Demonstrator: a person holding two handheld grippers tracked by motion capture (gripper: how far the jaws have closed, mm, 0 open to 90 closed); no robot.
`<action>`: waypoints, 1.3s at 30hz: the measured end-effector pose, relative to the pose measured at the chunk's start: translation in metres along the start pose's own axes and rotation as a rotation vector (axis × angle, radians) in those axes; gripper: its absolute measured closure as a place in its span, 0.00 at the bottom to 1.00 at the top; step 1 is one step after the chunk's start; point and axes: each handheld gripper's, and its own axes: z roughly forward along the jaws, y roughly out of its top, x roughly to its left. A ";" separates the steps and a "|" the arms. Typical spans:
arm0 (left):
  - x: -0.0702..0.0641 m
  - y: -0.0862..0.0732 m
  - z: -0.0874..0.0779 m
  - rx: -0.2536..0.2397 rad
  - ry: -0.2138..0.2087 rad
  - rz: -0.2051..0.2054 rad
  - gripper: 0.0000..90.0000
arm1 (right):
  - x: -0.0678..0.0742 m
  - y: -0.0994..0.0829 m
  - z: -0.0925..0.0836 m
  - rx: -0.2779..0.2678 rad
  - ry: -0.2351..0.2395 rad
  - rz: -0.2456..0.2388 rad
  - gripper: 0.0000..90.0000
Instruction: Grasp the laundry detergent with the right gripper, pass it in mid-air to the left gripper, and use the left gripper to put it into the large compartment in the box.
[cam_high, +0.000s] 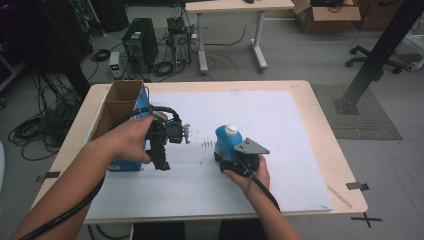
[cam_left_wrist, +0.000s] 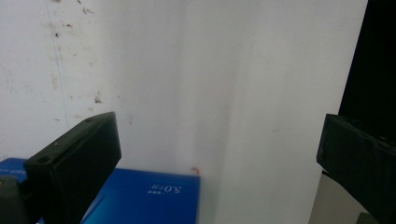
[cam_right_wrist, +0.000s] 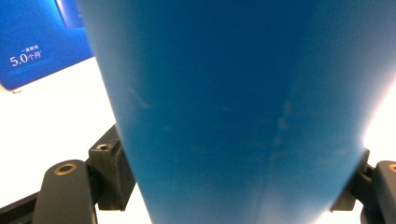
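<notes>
Here, at the left, an open cardboard box (cam_high: 122, 97) with blue printed sides stands beside the left gripper (cam_high: 161, 162), whose black jaws are spread with nothing between them. Further right, the right gripper (cam_high: 231, 159) pinches a smooth blue bottle (cam_high: 227, 141), white-capped and upright on the scuffed white mat (cam_high: 280, 130).

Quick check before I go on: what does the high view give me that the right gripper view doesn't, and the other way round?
High view alone: the blue bottle's white cap, the open cardboard box, the left hand-held gripper over the white board, and the floor beyond.

Right gripper view alone: its own black jaws against both sides of the bottle's wall, and white print on the blue box.

Both: the blue bottle in the right hand-held gripper, and the blue box.
</notes>
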 end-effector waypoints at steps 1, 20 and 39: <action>0.000 0.000 0.000 0.000 0.000 -0.001 0.00 | 0.000 0.000 0.000 0.000 -0.003 -0.003 0.26; 0.000 0.000 -0.001 0.001 0.005 -0.003 0.00 | 0.003 -0.004 0.001 -0.019 -0.009 -0.034 0.47; -0.002 0.003 -0.006 -0.005 0.012 0.003 0.00 | 0.004 0.002 -0.005 -0.058 0.014 -0.038 0.50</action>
